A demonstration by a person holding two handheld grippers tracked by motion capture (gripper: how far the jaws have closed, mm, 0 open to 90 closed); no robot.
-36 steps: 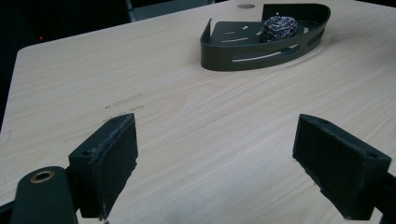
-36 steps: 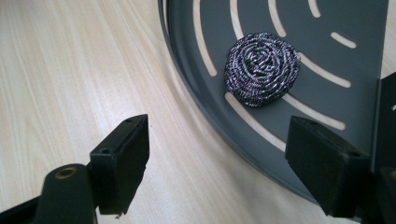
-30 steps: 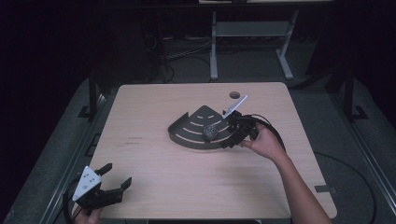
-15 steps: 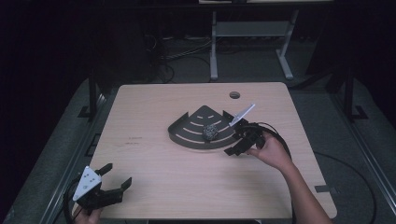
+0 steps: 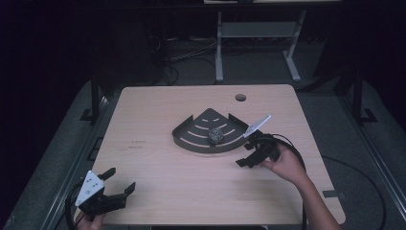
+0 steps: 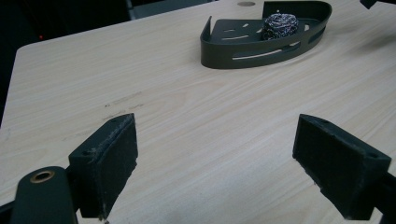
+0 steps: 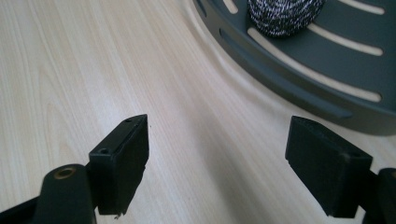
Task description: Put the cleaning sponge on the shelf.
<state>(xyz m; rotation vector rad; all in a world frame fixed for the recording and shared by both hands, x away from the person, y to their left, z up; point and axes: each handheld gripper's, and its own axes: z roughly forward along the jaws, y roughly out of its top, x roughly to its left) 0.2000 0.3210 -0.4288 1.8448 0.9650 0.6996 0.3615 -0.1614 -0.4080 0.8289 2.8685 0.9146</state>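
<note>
Right hand-held gripper (image 5: 251, 157) released, jaws apart over bare surface (image 5: 158, 120), nothing between them. Steel scourer (image 5: 216, 135) ahead and up-left of that hand-held gripper, resting inside dark quarter-round tray (image 5: 191, 139), whose curved wall lies just beside the jaws. Left hand-held gripper (image 5: 117, 183) released too, well apart at the near edge

A pale wooden table (image 5: 158, 143) with rounded corners is standing over a dark floor, its light grain running lengthwise. A small round hole (image 5: 240, 97) is showing near its far edge. A dark grey, quarter-round metal caddy (image 5: 191, 136) with slotted base and low walls is sitting directly on the tabletop, right of centre. Faint scuff marks (image 5: 135, 144) are lying left of it.
</note>
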